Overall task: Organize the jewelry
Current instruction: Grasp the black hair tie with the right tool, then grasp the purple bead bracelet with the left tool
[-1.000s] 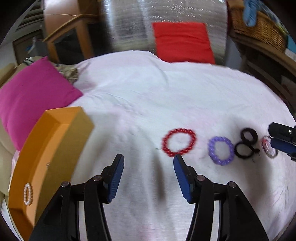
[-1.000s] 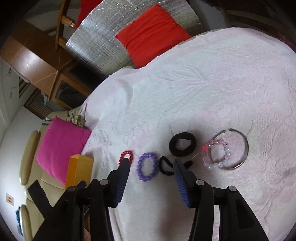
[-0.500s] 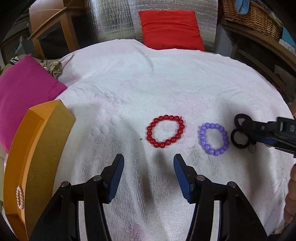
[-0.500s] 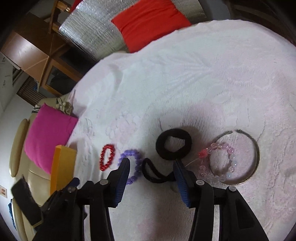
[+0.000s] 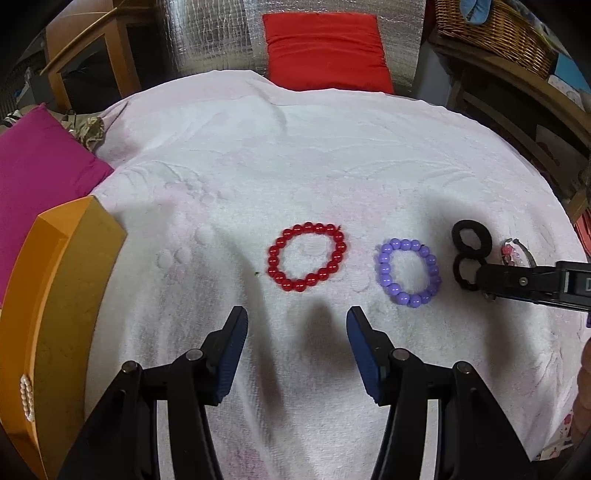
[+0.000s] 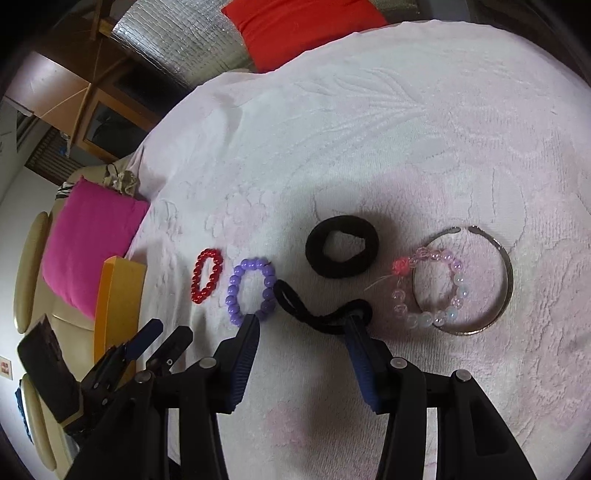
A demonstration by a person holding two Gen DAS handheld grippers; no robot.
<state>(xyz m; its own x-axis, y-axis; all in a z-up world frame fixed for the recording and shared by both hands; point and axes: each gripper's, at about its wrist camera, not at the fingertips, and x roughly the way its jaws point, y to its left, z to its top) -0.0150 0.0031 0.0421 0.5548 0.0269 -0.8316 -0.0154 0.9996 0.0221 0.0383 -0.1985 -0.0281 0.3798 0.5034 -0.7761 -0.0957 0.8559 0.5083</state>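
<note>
A red bead bracelet [image 5: 306,257] and a purple bead bracelet [image 5: 408,271] lie on the white towel [image 5: 295,166]. My left gripper [image 5: 295,325] is open and empty, just short of the red bracelet. In the right wrist view the red bracelet [image 6: 206,275], purple bracelet [image 6: 252,288], a thick black hair tie [image 6: 341,251], a thin black hair tie [image 6: 317,314], a pink-and-clear bead bracelet [image 6: 430,291] and a silver bangle [image 6: 491,280] lie in a row. My right gripper [image 6: 303,325] is open, low over the thin black tie, its fingers either side of it.
An orange box [image 5: 48,317] with a pearl bracelet [image 5: 26,397] in it stands at the left. A magenta cushion [image 5: 37,170] lies behind it and a red cushion [image 5: 325,48] at the back. A wicker basket [image 5: 491,26] sits back right.
Both grippers have moved forward and lower toward the jewelry. The left one now faces the red bracelet; the right one has come down around the thin black hair tie.
</note>
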